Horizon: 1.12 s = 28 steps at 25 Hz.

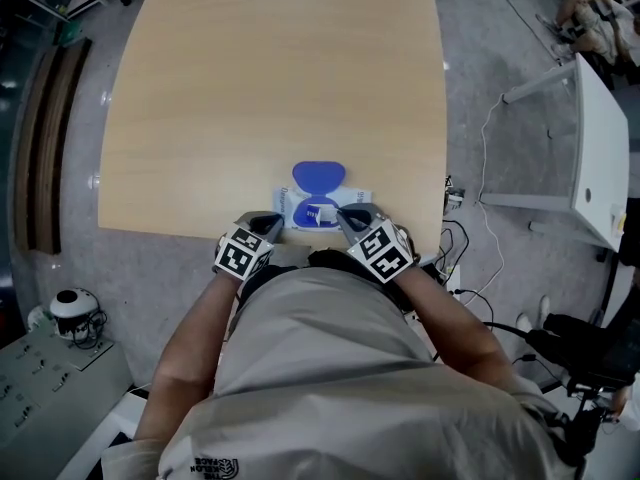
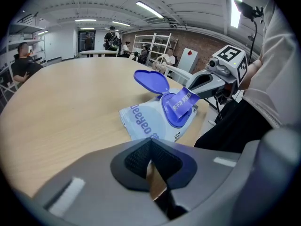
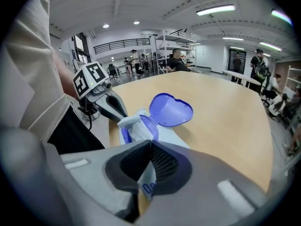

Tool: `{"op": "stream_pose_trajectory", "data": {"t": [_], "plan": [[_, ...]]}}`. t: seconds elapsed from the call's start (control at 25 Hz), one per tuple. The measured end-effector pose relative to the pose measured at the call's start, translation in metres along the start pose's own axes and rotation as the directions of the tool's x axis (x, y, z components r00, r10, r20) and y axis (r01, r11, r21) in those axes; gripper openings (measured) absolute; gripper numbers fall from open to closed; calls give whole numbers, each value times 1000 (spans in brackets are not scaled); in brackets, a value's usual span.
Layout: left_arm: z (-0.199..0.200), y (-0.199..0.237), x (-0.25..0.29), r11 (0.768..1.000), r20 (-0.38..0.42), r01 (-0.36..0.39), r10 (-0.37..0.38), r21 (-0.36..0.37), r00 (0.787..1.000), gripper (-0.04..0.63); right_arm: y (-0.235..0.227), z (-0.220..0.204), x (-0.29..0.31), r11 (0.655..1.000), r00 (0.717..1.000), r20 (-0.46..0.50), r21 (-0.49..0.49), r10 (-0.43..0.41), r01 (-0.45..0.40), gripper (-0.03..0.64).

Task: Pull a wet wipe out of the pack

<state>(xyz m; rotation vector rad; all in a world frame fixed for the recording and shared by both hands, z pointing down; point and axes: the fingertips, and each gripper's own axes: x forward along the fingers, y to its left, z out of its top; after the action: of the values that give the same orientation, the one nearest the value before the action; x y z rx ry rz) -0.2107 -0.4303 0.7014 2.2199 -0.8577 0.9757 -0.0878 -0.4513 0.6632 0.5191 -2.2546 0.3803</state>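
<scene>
Head view is filled at its foot by the person's grey shirt. Just beyond it, the left gripper (image 1: 270, 223) and the right gripper (image 1: 343, 212) are held over the near edge of the desk (image 1: 270, 88). The pack (image 1: 298, 211) is seen lying flat right at that edge, between the two, with its blue lid (image 1: 319, 175) open on the side away from the person. Past the lid, wide open wood runs to the desk's far edge.

In the left gripper view that gripper's jaws are seen pressed together on nothing, just beside the pack's end. A flap (image 2: 181, 105) standing up from the pack's opening is pinched by the right gripper. The flap is shown blue and printed in the left gripper view, and white in the right gripper view. Whether it is a wipe cannot be told.
</scene>
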Motion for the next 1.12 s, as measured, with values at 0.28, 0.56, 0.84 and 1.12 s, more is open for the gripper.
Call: {"op": "stream_pose_trajectory", "data": {"t": [0.28, 0.56, 0.84, 1.12], "plan": [[-3, 3, 5, 1000, 7, -10, 10, -5, 1000, 6, -20, -16, -12, 998, 999, 5, 51, -42, 42, 3], [-3, 6, 6, 1000, 0, -10, 10, -10, 1000, 6, -38, -24, -22, 990, 996, 17, 110, -87, 85, 3], [-2, 5, 10, 1000, 4, -12, 12, -17, 1000, 6, -54, -32, -31, 983, 990, 46, 138, -130, 123, 3], [-4, 6, 10, 999, 8, -23, 23, -36, 1000, 6, -64, -40, -40, 977, 986, 28, 144, -163, 157, 3]]}}
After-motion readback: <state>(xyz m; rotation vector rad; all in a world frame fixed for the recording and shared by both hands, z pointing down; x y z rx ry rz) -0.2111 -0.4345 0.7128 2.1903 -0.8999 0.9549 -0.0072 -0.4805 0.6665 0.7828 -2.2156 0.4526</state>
